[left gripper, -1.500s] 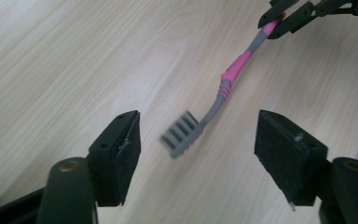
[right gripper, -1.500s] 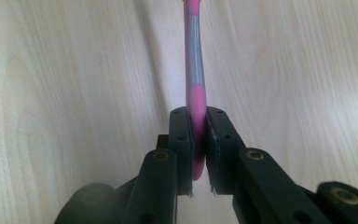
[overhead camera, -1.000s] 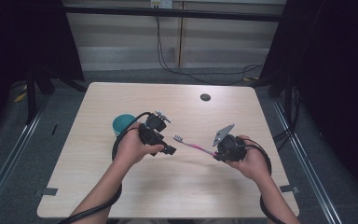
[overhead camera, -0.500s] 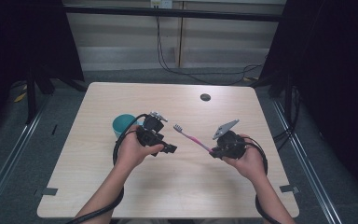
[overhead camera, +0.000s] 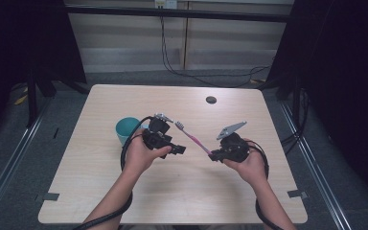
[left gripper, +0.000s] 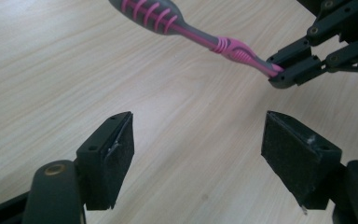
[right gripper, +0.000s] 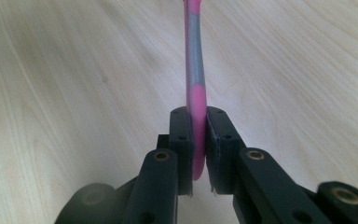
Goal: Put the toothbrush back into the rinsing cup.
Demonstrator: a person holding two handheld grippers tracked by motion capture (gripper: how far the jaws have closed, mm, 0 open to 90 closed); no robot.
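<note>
A pink-and-grey toothbrush [overhead camera: 191,137] hangs above the table, pinched at its handle end by the right gripper [overhead camera: 214,154], whose jaws are clamped tight on the pink tip. From that gripper the brush slants up and away toward the left gripper [overhead camera: 178,149], bristle head farthest off. The left gripper, jaws spread wide with nothing between them, sits just beside the brush's middle without touching it. Just behind the left gripper stands a teal cup [overhead camera: 127,129], partly hidden by the hand [overhead camera: 141,155] that holds the tool.

The table [overhead camera: 100,191] is pale wood-grain laminate with a small dark round fitting [overhead camera: 211,99] near its far edge (well apart from both grippers). Beyond it lie a grey floor, a pale wall panel with cables [overhead camera: 172,67] trailing down, and dark curtains on either side.

The left gripper view shows the ribbed pink grip of the toothbrush [left gripper: 186,25] and the right gripper [left gripper: 289,70] nipping its end, detail lost from above. The right gripper view looks straight along the toothbrush [right gripper: 195,70], standing edge-on between its closed pads [right gripper: 182,140], with bare table [right gripper: 51,93] behind; only the high view takes in the cup and the room.
</note>
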